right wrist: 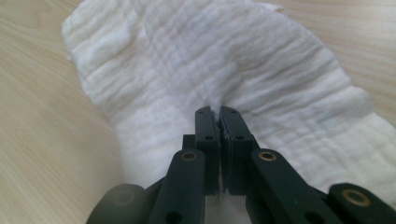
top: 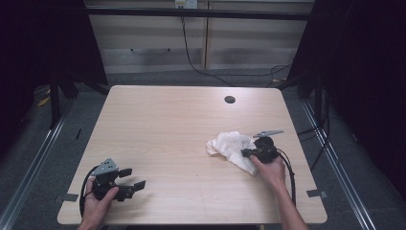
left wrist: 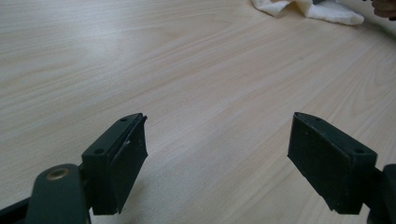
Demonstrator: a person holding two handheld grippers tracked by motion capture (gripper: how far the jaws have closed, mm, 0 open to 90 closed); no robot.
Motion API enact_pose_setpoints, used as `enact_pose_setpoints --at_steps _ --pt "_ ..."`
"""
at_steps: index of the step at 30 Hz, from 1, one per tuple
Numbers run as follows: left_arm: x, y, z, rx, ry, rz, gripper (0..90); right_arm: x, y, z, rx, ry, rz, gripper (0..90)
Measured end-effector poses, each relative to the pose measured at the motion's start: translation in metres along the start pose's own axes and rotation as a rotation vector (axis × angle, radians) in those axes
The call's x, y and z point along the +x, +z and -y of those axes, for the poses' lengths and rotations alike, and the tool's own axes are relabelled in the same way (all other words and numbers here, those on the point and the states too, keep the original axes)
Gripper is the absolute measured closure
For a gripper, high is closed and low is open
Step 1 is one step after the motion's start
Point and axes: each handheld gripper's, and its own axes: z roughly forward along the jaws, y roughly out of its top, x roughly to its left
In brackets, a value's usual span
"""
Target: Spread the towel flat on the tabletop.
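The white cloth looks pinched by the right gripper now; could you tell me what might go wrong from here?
1. The right gripper is shut on only a small fold of the white cloth, so it may slip out when lifted.
2. The left gripper rests open, far from the cloth, so the loose end could drag across the table.

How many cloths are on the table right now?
1. The white cloth lies bunched at the table's right side, pinched by the shut right gripper. None shows elsewhere; the bunch could hide another layer.
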Motion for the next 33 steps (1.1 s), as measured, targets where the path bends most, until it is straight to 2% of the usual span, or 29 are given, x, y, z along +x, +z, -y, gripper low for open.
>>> enact_pose_setpoints --at_steps 2,6,7,9,12,17,23,24,27,30,33 --pt "0.0 0.0 0.0 0.001 0.001 -0.001 19.1 0.009 0.001 0.002 -0.008 -0.024 -0.011 86.8" --pt "0.0 0.0 0.0 0.002 0.002 -0.001 19.1 0.017 0.001 0.007 -0.021 -0.016 -0.045 86.9" --pt "0.0 0.0 0.0 0.001 0.001 -0.002 19.1 0.019 0.002 0.009 -0.027 -0.026 -0.05 86.9" --pt "0.001 0.001 -0.001 -0.001 0.003 -0.003 19.1 0.025 0.001 0.01 -0.022 -0.033 -0.059 86.8" --pt "0.001 0.002 -0.002 -0.007 -0.008 -0.004 19.2 0.038 0.004 0.011 -0.017 -0.069 -0.088 86.9" --pt "0.0 0.004 -0.002 0.001 0.003 -0.004 19.3 0.051 0.006 0.016 -0.03 -0.083 -0.133 86.9" --pt "0.002 0.006 -0.003 0.004 -0.003 -0.013 19.6 0.069 0.007 0.02 -0.019 -0.118 -0.169 86.9" --pt "0.002 0.007 -0.003 0.005 -0.003 -0.014 19.7 0.075 0.008 0.021 -0.019 -0.123 -0.188 86.9" --pt "0.002 0.009 -0.004 0.011 0.0 -0.013 19.7 0.081 0.01 0.021 -0.017 -0.146 -0.192 86.9" --pt "0.002 0.009 -0.004 0.011 0.005 -0.009 19.9 0.094 0.014 0.02 -0.011 -0.175 -0.22 86.9" --pt "0.002 0.009 -0.005 0.007 0.009 -0.006 21.3 0.1 0.016 0.02 -0.013 -0.183 -0.228 86.9"
